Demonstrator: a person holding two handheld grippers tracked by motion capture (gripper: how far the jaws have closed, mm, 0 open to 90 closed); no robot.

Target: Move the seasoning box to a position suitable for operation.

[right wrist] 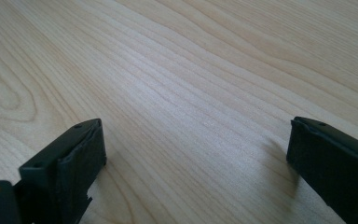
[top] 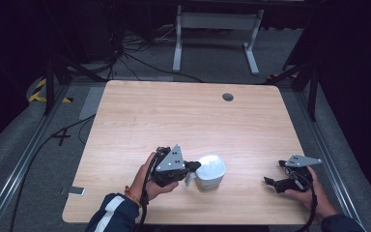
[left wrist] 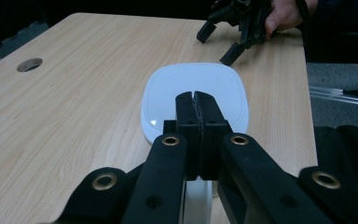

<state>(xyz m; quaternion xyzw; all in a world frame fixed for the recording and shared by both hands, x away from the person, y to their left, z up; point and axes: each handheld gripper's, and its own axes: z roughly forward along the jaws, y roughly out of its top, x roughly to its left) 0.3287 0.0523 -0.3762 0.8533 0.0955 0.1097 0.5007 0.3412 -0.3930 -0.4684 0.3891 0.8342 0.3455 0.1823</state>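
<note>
A white container (top: 211, 170) with a rounded-square lid (left wrist: 168, 93) stands near the front middle of the wooden table (top: 183, 116). A white handle-like part (top: 189, 180) sticks out on its left side. My left gripper (top: 193, 166) reaches to the container's left edge; in the left gripper view its jaws (left wrist: 196, 95) are pressed together just above the lid's near rim, with a white strip (left wrist: 198, 200) below them. My right gripper (top: 268, 181) rests low at the front right, open, with bare wood between its jaws (right wrist: 196, 140). The left gripper view shows it too, open beyond the lid (left wrist: 218, 44).
A round cable hole (top: 228, 96) sits near the table's far edge, right of centre. Cables lie on the grey floor at the left, and a white frame (top: 217, 29) stands beyond the table. A small flat object (top: 76, 191) lies on the floor by the front left corner.
</note>
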